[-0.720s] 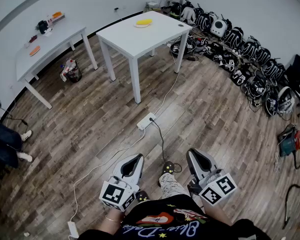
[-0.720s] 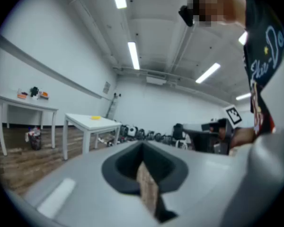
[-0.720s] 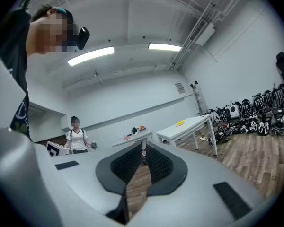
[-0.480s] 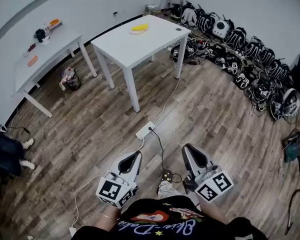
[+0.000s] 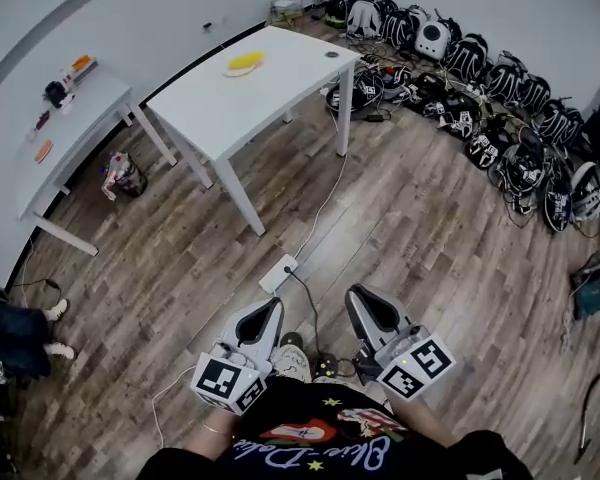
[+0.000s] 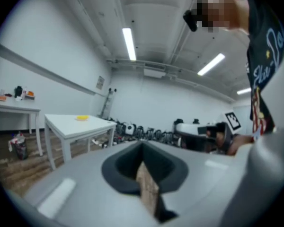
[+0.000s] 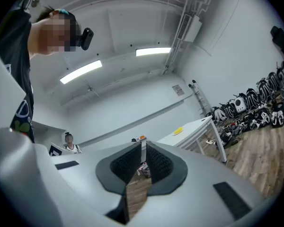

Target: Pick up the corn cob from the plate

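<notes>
The yellow corn cob (image 5: 244, 62) lies on a plate at the far side of the white table (image 5: 270, 93), well away from both grippers. It shows small in the left gripper view as the corn cob (image 6: 82, 118) and in the right gripper view as the corn cob (image 7: 179, 131). My left gripper (image 5: 266, 318) and right gripper (image 5: 364, 304) are held close to the person's body, above the wooden floor, pointing towards the table. The left gripper (image 6: 142, 150) has its jaws together with nothing between them. The right gripper (image 7: 143, 150) is also shut and empty.
A second white table (image 5: 70, 118) with small items stands at the left wall, a bag (image 5: 120, 176) beneath it. Many backpacks (image 5: 480, 78) line the right wall. A power strip (image 5: 277, 273) and cables lie on the floor between me and the table. Someone's feet (image 5: 50, 313) show at left.
The view has advanced towards the white table, which now sits lower and further left in the frame. Both grippers stay shut by the body.
</notes>
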Action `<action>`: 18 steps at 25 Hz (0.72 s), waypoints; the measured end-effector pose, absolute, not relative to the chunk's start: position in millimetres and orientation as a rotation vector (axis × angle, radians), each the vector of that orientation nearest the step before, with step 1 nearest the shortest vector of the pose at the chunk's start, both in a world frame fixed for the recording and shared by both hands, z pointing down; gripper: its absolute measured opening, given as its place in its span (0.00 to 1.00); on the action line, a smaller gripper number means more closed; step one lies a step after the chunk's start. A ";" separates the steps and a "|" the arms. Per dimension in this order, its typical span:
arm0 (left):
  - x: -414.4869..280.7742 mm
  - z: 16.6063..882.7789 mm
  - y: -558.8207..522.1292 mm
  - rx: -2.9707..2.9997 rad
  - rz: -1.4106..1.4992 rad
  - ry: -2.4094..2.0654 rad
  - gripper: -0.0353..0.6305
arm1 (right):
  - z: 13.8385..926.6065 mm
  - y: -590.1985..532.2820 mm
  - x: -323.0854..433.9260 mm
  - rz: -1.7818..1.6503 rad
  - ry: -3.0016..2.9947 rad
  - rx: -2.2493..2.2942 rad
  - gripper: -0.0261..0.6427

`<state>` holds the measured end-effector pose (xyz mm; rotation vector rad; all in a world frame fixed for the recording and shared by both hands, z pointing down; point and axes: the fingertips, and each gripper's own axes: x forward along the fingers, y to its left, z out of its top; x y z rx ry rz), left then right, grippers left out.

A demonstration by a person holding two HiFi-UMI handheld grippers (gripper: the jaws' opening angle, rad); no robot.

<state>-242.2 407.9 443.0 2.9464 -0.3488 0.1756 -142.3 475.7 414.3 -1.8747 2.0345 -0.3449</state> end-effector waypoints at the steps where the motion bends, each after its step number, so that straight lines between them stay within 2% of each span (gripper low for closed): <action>1: -230.2 441.1 401.6 2.966 0.178 -0.342 0.03 | 418.0 471.0 -132.2 -0.355 2.023 -1.882 0.06; 8: -128.4 440.8 324.3 3.032 0.151 -0.299 0.03 | 434.4 406.5 -49.4 -0.394 2.049 -1.935 0.07; 13: -24.9 422.8 239.6 3.063 0.042 -0.303 0.03 | 408.6 314.1 30.9 -0.307 2.132 -1.899 0.07; 18: 40.1 405.3 162.7 3.089 0.034 -0.337 0.03 | 382.4 217.6 80.5 -0.256 2.264 -1.813 0.07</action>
